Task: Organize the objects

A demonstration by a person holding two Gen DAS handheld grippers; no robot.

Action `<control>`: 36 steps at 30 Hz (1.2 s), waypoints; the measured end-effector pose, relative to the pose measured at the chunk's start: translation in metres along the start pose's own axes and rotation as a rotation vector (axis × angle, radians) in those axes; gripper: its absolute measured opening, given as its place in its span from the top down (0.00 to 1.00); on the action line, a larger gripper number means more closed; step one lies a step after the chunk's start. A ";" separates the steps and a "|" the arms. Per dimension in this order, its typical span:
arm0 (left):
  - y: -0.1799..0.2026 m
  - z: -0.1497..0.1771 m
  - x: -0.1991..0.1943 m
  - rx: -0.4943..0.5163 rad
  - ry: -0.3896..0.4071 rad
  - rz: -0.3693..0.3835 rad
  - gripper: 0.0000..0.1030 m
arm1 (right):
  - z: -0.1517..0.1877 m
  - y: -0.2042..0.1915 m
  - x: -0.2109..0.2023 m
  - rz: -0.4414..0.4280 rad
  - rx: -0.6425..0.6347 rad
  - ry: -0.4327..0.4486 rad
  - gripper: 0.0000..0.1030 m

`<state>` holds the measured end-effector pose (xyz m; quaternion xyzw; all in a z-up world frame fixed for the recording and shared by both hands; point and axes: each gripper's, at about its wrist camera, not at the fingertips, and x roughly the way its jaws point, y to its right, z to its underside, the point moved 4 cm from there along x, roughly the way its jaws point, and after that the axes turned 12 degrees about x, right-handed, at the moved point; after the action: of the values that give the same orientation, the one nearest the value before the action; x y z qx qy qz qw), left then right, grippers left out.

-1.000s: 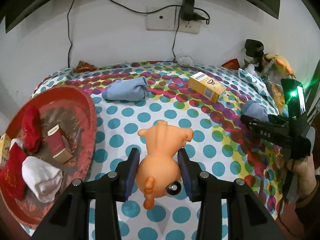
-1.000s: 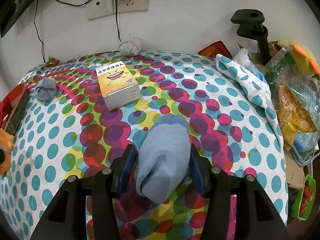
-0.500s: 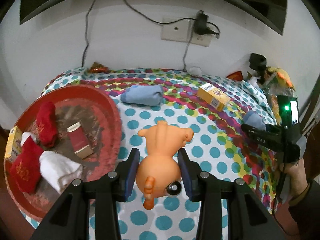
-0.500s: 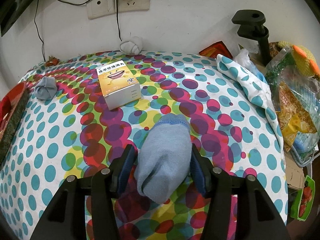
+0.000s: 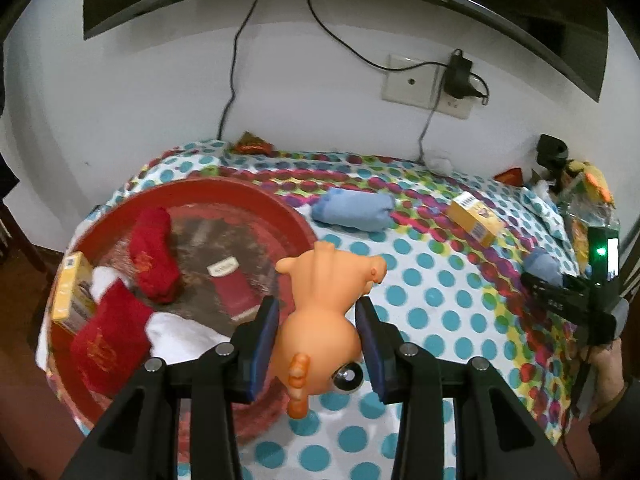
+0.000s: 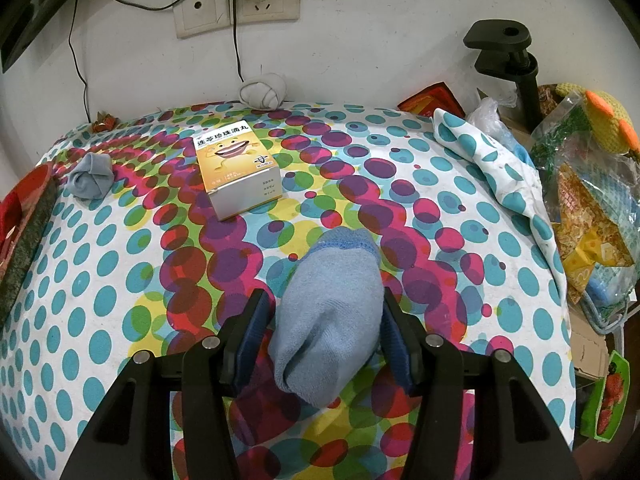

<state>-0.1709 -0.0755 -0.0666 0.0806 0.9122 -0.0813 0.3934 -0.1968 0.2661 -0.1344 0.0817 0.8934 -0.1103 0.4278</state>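
My left gripper (image 5: 317, 312) is shut on an orange rubber pig toy (image 5: 320, 312) and holds it in the air, belly up, over the right rim of the red round tray (image 5: 280, 204). The tray holds two red socks (image 5: 154, 248), a white sock (image 5: 180, 336), a small red box (image 5: 234, 288) and a yellow box (image 5: 68, 284). My right gripper (image 6: 323, 300) is shut on a light-blue sock (image 6: 332, 312) low over the dotted tablecloth at the table's right side. I cannot tell if that sock touches the cloth.
On the cloth lie a rolled blue sock (image 5: 352, 210), a yellow medicine box (image 6: 236, 172), a grey-blue sock ball (image 6: 90, 180) and a white sock ball (image 6: 262, 92) by the wall. Bags and a plush toy (image 6: 592, 184) crowd the right edge. A black clamp (image 6: 504, 52) stands there.
My left gripper has risen and drawn back to the left with the pig toy, so the red tray now fills more of its view. The right gripper and its sock have stayed put.
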 end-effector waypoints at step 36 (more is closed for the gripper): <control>-0.134 -0.019 0.042 -0.110 -0.052 -0.227 0.61 | 0.001 -0.006 0.003 0.012 0.007 0.001 0.48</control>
<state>-0.2408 -0.1984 -0.0728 -0.0470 0.9081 -0.0770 0.4090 -0.1994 0.2599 -0.1361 0.0885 0.8928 -0.1110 0.4275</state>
